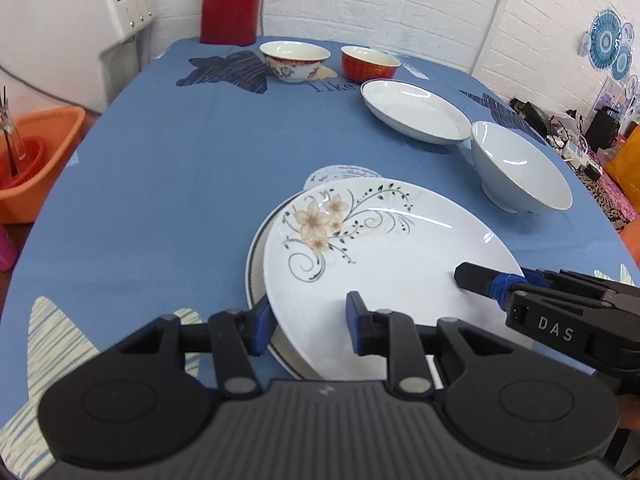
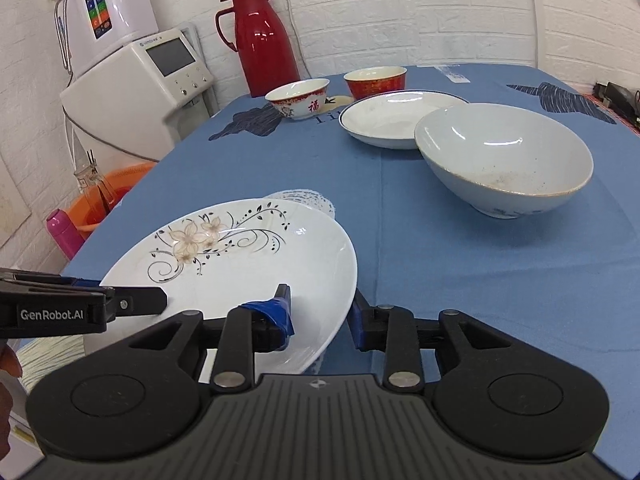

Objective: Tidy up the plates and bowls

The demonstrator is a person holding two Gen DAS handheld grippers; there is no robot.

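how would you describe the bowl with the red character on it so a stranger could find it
On the blue tablecloth, look to the far end by the tall red flask. Two small bowls sit before it; yours is the white bowl on the left, red-trimmed, while its neighbour, the red bowl, is red outside.

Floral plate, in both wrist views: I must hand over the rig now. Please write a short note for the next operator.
Left gripper: jaws astride the floral plate at its near left rim; unclear whether the pads press.
Right gripper: astride its right rim; same doubt.
Things: floral plate sits offset over a dark-rimmed plate. White plate, pale bowl, patterned bowl and red bowl stand apart further back on the table.
Done: two plates nearly stacked.
Left: release, add the white plate, probably nest the bowls.
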